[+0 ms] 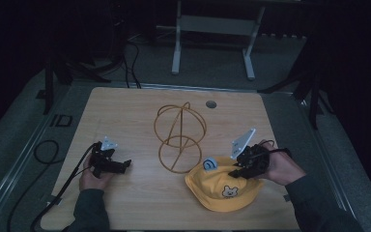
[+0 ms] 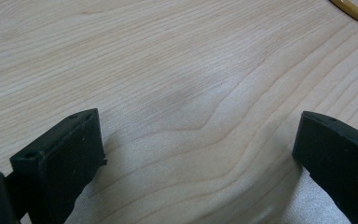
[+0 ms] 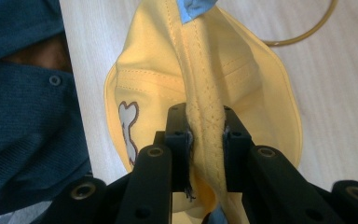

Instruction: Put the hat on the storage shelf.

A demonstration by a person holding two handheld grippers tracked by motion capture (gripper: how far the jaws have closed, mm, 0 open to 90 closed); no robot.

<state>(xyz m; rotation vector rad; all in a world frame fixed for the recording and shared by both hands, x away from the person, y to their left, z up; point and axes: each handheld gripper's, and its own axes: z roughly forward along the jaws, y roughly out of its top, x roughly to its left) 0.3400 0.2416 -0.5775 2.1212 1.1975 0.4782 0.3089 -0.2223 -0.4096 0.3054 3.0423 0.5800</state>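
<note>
Hat: yellow hat (image 1: pixel 224 191) of soft stitched cotton, lying on the near right part of the tabletop (image 1: pixel 135 116), just in front of the wire frame; a folded ridge of it is drawn up into the right gripper.
Hat detail: rounded outline, rows of visible seam stitching, a small white bear motif with brown outline on the front, a light blue tag (image 1: pixel 209 164) at the far edge.
Right gripper: right gripper (image 3: pixel 205 135) pressed together on the hat, both black pads pinching a doubled, stitched band of fabric between them.
Left gripper: left gripper (image 2: pixel 198 144) spread wide, nothing between the matte black blocky pads, held just over bare wood at the near left of the tabletop.
Wire frame: wire frame (image 1: pixel 179 137) of thin golden-yellow rod, round hoops crossed into an open globe above a ring base, standing mid-tabletop.
Tabletop: pale wood with a wavy grain, smooth, rounded corners.
</note>
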